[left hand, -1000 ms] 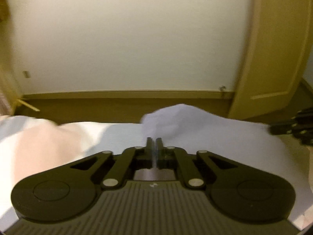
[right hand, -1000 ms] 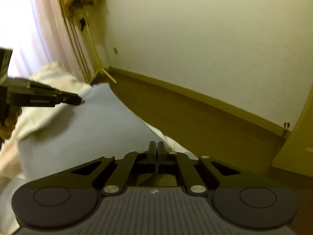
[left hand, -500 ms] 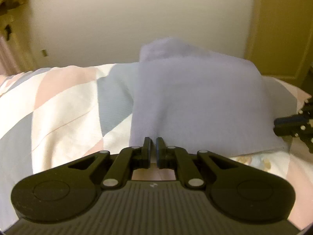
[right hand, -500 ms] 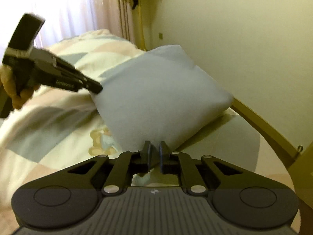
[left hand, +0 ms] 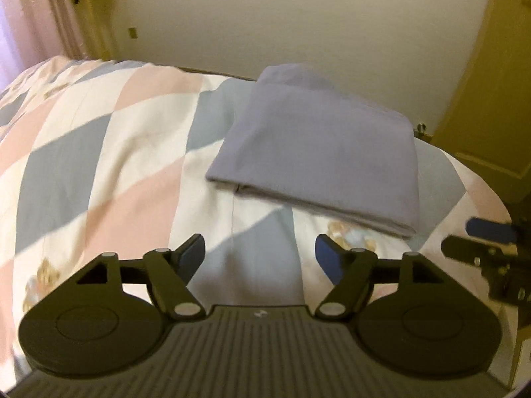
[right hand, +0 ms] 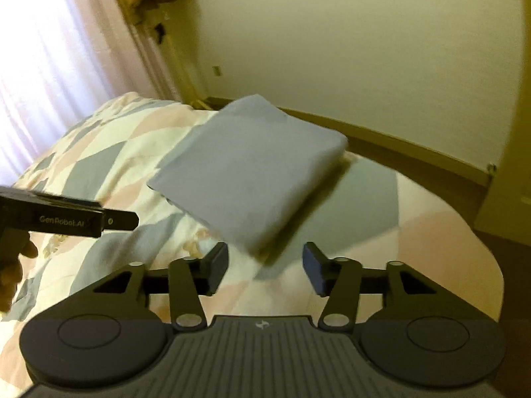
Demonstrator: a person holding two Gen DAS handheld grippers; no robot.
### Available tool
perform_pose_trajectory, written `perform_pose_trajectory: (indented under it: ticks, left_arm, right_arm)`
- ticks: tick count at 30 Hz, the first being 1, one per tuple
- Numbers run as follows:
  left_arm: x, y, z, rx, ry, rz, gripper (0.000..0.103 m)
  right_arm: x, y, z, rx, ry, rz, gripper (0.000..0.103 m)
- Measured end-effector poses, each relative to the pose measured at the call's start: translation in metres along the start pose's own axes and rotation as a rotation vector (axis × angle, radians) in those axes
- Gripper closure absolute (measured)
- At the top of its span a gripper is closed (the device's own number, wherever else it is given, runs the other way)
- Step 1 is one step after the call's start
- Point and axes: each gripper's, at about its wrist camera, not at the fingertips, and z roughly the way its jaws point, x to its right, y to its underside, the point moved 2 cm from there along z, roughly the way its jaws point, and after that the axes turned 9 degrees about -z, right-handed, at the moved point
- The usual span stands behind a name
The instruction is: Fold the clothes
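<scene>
Your left gripper (left hand: 259,252) and right gripper (right hand: 265,262) just released, jaws wide, empty | cloth (left hand: 318,156) ahead, folded | fold done.

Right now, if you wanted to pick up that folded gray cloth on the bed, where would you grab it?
Probably the near edge of the folded gray cloth, where its layers lie stacked on the quilt. Coming in low from the front, the open left gripper could slide one finger under the stack and one on top. The far side is a rounded fold, harder to pinch.
</scene>
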Motion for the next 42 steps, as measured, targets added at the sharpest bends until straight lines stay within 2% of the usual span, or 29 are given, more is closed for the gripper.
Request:
perform_pose_trajectory:
  ticks: [1,3,5,9,14,18,23,28,30,33,37,42]
  left_arm:
    - [0.001,0.004,-0.004,-0.001,-0.01,-0.008,0.025]
    - [0.003,0.009,-0.019,0.001,-0.02,-0.003,0.02]
    - [0.004,0.013,-0.044,0.015,-0.028,0.008,0.005]
    - [0.001,0.013,-0.105,0.045,-0.024,0.019,0.001]
    - [-0.017,0.02,-0.195,0.096,-0.001,-0.005,0.001]
    - [-0.034,0.024,-0.254,0.088,0.016,-0.067,0.001]
    - [-0.042,0.025,-0.316,0.15,-0.046,-0.07,0.001]
    - [-0.041,0.019,-0.359,0.176,-0.046,-0.085,0.001]
    - [-0.039,0.015,-0.373,0.185,-0.046,-0.087,0.001]
    - [-0.035,0.013,-0.395,0.211,-0.038,-0.077,0.001]
    - [-0.034,0.008,-0.409,0.162,-0.001,-0.111,0.001]
    - [-0.032,0.016,-0.412,0.118,0.007,-0.126,0.001]
  right_arm:
    - [-0.002,0.004,-0.004,0.001,0.013,0.009,0.043]
    - [-0.012,0.007,-0.016,0.005,0.047,0.031,0.031]
    - [-0.024,0.005,-0.028,0.011,0.072,0.048,0.022]
    - [-0.054,-0.011,-0.068,0.022,0.108,0.054,0.003]
    - [-0.09,-0.042,-0.131,0.041,0.143,0.083,0.002]
    - [-0.114,-0.054,-0.177,0.038,0.229,0.081,0.0]
    - [-0.146,-0.062,-0.233,0.103,0.302,0.035,0.0]
    - [-0.168,-0.068,-0.27,0.14,0.358,0.016,0.0]
    - [-0.173,-0.072,-0.28,0.126,0.33,0.004,0.0]
    - [-0.174,-0.075,-0.298,0.115,0.306,0.066,0.0]
    - [-0.171,-0.074,-0.315,0.067,0.275,0.137,0.0]
    - [-0.178,-0.068,-0.329,0.032,0.293,0.112,0.0]
